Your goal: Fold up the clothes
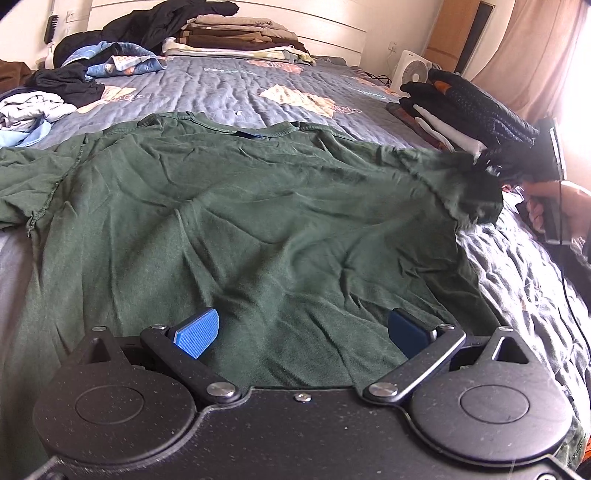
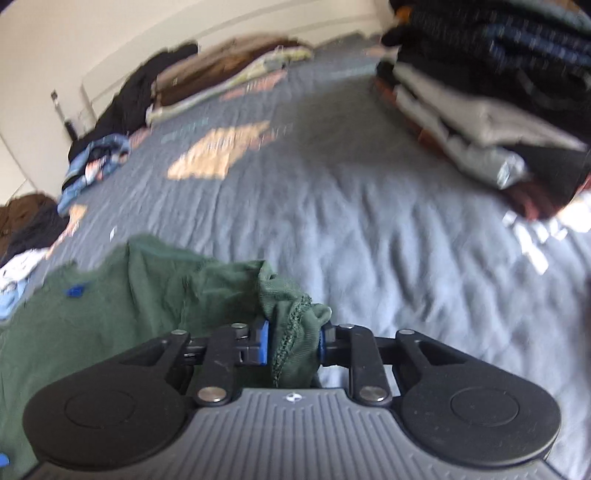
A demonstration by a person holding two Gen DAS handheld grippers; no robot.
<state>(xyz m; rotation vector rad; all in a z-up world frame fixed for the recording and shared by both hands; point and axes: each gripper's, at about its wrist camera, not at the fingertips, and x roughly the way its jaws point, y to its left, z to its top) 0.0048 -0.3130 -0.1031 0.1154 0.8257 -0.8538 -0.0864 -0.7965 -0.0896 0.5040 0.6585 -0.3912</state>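
My right hand-held gripper (image 2: 293, 345) pinches the green shirt (image 1: 236, 221)'s sleeve hem, blurred in both views; my left hand-held gripper (image 1: 303, 328) hangs spread over the shirt lying flat on the bed (image 1: 229, 88).

A bed (image 1: 229, 88) under a grey-blue quilt meets a pale headboard (image 1: 332, 26), with a white fan (image 1: 410, 72), wooden door (image 1: 454, 29) and sunlit pink curtain (image 1: 535, 55) to the right.
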